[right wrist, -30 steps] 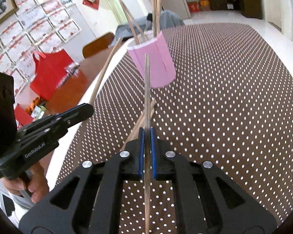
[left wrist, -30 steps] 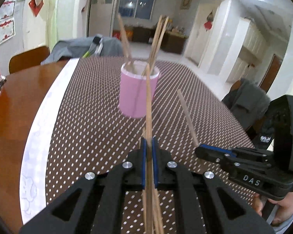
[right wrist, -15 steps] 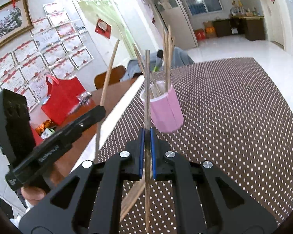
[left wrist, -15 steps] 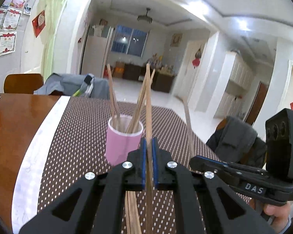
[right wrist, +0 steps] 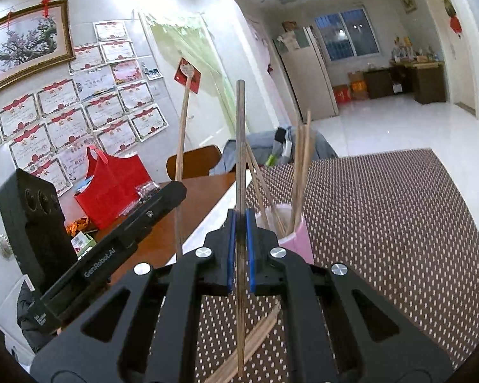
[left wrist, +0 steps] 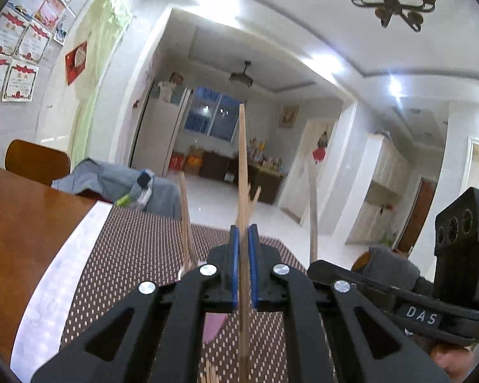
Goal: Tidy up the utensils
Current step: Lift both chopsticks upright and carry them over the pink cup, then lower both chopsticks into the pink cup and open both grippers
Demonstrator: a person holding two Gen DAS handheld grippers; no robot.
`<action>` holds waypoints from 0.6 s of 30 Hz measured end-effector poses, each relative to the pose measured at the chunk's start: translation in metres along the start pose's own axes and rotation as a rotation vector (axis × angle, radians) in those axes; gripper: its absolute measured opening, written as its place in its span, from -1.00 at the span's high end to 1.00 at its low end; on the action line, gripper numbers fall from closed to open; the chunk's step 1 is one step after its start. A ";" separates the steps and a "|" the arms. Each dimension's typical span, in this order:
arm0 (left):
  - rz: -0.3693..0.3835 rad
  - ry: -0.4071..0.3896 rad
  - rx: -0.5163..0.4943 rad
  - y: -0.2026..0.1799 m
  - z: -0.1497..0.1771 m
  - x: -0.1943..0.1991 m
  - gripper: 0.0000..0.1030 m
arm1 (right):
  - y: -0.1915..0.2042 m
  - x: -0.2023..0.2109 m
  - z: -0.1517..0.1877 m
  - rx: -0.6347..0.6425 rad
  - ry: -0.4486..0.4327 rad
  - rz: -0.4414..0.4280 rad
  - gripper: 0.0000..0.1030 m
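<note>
My left gripper (left wrist: pixel 243 239) is shut on a light wooden chopstick (left wrist: pixel 242 159) held upright. The left gripper also shows at the left of the right wrist view (right wrist: pixel 175 188) with its chopstick (right wrist: pixel 182 127). My right gripper (right wrist: pixel 239 223) is shut on a darker chopstick (right wrist: pixel 240 134), also upright; it shows at the right of the left wrist view (left wrist: pixel 314 266). The pink cup (right wrist: pixel 295 239) holds several chopsticks (right wrist: pixel 301 166) and stands just beyond the right gripper. In the left wrist view the cup (left wrist: pixel 214 325) is mostly hidden behind my jaws. Loose chopsticks (right wrist: pixel 255 338) lie on the mat below.
A brown dotted mat (right wrist: pixel 383 223) covers the wooden table (left wrist: pixel 22 223). A red bag (right wrist: pixel 111 188) and small items sit on the table's left side. A chair with grey clothes (left wrist: pixel 111 178) stands at the far end.
Both grippers have lifted and tilted up with their chopsticks. The cup has dropped low in both views and sits partly behind the jaws.
</note>
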State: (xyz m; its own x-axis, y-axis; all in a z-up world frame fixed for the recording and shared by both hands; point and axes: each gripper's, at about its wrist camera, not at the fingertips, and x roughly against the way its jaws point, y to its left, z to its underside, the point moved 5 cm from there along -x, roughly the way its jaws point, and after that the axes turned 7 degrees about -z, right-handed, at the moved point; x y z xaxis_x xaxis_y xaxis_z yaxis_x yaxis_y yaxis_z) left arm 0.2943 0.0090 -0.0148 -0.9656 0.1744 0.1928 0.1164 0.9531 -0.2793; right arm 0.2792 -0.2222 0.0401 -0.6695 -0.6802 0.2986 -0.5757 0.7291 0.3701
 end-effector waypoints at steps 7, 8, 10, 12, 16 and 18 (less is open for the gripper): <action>-0.009 -0.113 -0.005 -0.001 -0.017 -0.010 0.88 | 0.001 -0.015 -0.028 0.022 -0.070 0.005 0.87; -0.011 -0.126 -0.001 -0.001 -0.018 -0.013 0.88 | 0.000 -0.017 -0.032 0.022 -0.083 0.001 0.87; -0.015 -0.142 -0.001 0.000 -0.021 -0.018 0.88 | -0.001 -0.021 -0.036 0.025 -0.100 0.007 0.87; -0.025 -0.155 -0.009 0.001 -0.025 -0.023 0.88 | -0.002 -0.027 -0.042 0.017 -0.116 -0.002 0.87; -0.035 -0.196 -0.014 0.002 -0.030 -0.032 0.88 | -0.003 -0.033 -0.051 0.030 -0.153 0.014 0.87; -0.033 -0.209 -0.003 0.004 -0.032 -0.037 0.88 | -0.003 -0.037 -0.054 0.030 -0.170 0.017 0.87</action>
State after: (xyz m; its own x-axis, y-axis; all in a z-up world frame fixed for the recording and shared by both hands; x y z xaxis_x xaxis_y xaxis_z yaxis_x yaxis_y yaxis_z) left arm 0.3380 0.0146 0.0074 -0.9961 0.0879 0.0023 0.0839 0.9583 -0.2733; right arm 0.3315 -0.2034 0.0758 -0.7473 -0.6473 0.1501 -0.5760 0.7437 0.3392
